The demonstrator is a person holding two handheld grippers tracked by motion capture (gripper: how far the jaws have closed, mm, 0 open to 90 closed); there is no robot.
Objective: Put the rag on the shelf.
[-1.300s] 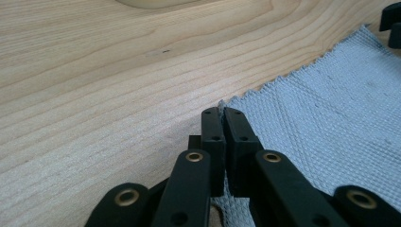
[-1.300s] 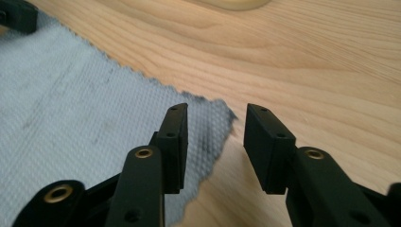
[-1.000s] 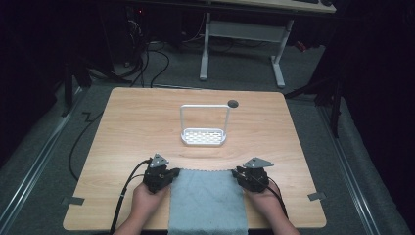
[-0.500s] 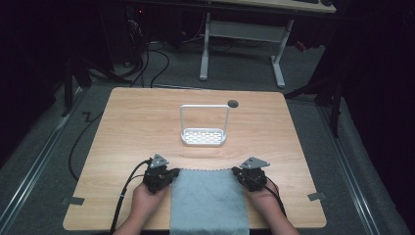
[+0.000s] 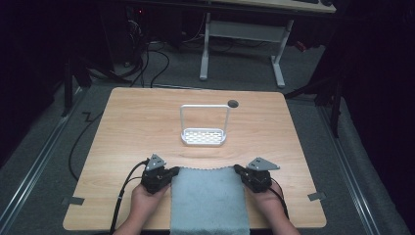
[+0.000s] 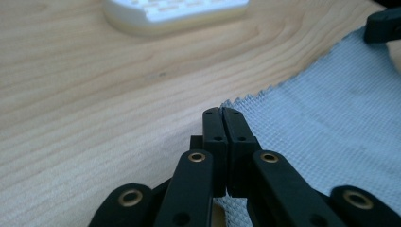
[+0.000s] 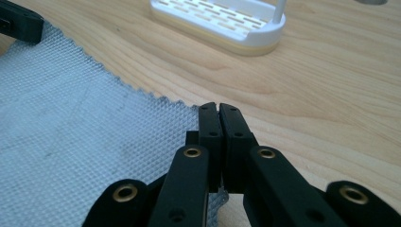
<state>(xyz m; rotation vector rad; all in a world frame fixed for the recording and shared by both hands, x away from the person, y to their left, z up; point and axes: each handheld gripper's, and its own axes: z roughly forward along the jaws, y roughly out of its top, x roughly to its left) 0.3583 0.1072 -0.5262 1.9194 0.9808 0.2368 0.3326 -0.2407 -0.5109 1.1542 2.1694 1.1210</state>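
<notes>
A grey textured cloth (image 5: pixel 208 200) lies flat at the table's near edge, between a person's two hands. My left gripper (image 5: pixel 172 172) sits at its far left corner, and in the left gripper view the jaws (image 6: pixel 222 111) are pressed together with the cloth's (image 6: pixel 321 118) zigzag edge pinched at their tips. At the far right corner my right gripper (image 5: pixel 238 170) is likewise shut, its jaws (image 7: pixel 219 108) closed over the corner of the cloth (image 7: pixel 71 118). A white slotted rack (image 5: pixel 204 137) with a tall wire hoop stands at the table's middle, well beyond both grippers.
The wooden table (image 5: pixel 137 127) has a round cable hole (image 5: pixel 233 104) behind the rack. Tape patches mark its near corners (image 5: pixel 73 200), (image 5: pixel 315 197). Bare wood stretches between the cloth and the rack (image 7: pixel 222 21). Dark floor, cables and a white desk frame (image 5: pixel 276 58) lie beyond.
</notes>
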